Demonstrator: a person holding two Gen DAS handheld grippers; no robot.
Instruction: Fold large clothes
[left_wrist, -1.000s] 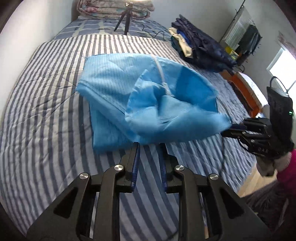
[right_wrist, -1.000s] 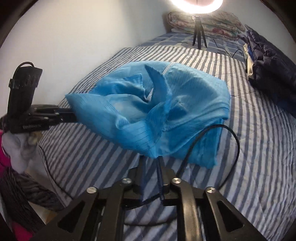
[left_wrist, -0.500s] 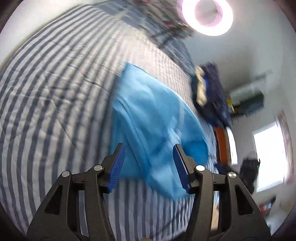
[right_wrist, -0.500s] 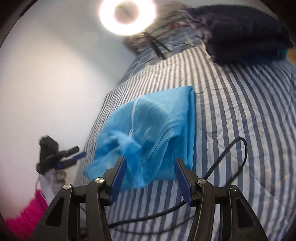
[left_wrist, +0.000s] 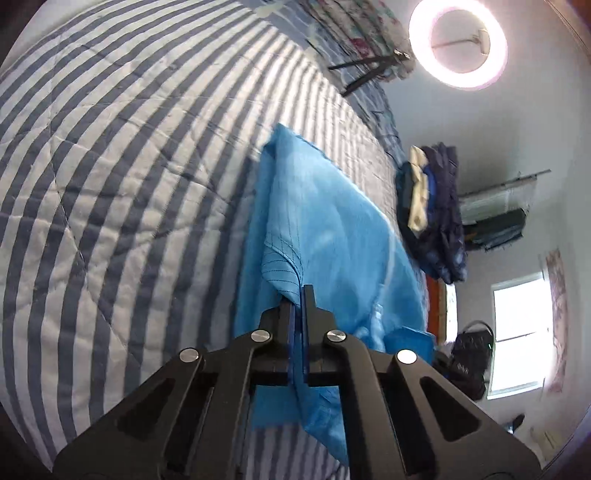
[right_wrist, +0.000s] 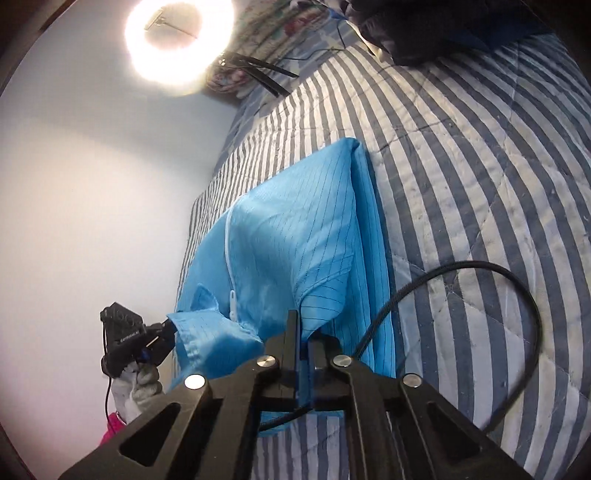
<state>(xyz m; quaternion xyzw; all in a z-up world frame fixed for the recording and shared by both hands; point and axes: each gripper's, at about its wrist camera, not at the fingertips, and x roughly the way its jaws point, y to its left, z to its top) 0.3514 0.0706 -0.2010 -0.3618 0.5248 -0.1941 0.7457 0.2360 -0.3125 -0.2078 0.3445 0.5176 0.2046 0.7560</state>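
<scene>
A large light-blue garment (left_wrist: 325, 229) with thin dark pinstripes and a white zipper (right_wrist: 229, 273) lies folded on the striped bed. My left gripper (left_wrist: 297, 295) is shut on a fold of its near edge. My right gripper (right_wrist: 301, 325) is shut on another fold of the same near edge. In the right wrist view the left gripper (right_wrist: 129, 343) shows at lower left, holding a corner of the cloth. In the left wrist view the right gripper (left_wrist: 469, 358) shows at lower right, beyond the cloth.
The bed has a blue-and-white striped quilt (left_wrist: 110, 166). A pile of dark folded clothes (left_wrist: 436, 214) sits on the far side. A ring light (left_wrist: 458, 44) on a tripod and folded floral bedding stand at the head. A black cable (right_wrist: 461, 295) loops over the quilt.
Both grippers let go of the cloth, opened wide half a second ago, and have now shut again on the garment's near edge. The garment dropped flatter onto the bed.
</scene>
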